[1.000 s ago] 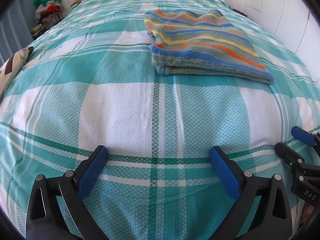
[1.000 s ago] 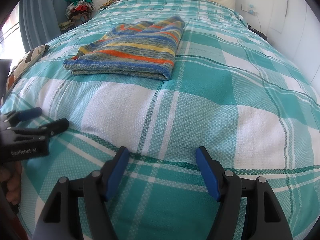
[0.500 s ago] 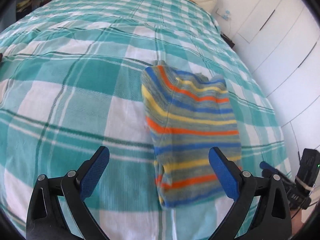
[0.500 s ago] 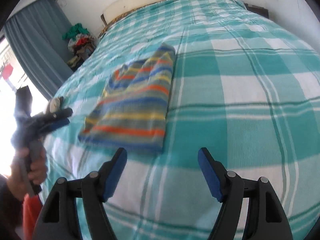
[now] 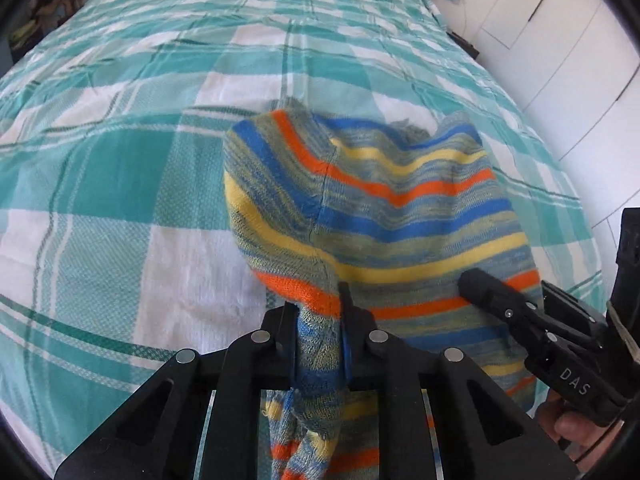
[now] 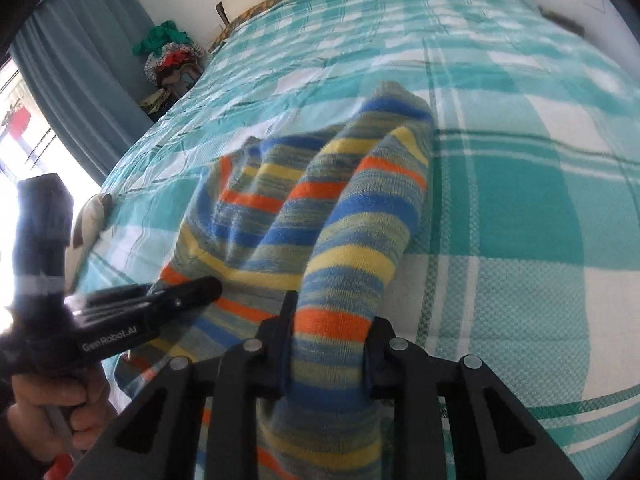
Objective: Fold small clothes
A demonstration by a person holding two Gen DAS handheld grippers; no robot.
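Note:
A striped knit garment, in orange, blue and yellow bands, lies bunched on the teal checked bedspread. My left gripper pinches its near left corner, jaws closing with the cloth between the pads. My right gripper is closing on a thick fold of the same striped garment at its near right edge. Each gripper also shows in the other's view: the right gripper at the right, the left gripper at the left. The near part of the cloth is lifted off the bed.
A white wardrobe stands along the right of the bed. A grey curtain and a heap of clothes are at the far left. A patterned cushion lies at the bed's left edge. A hand holds the left gripper.
Both grippers moved in to the garment's near edge and closed on it. The flat folded garment is now bunched and partly lifted.

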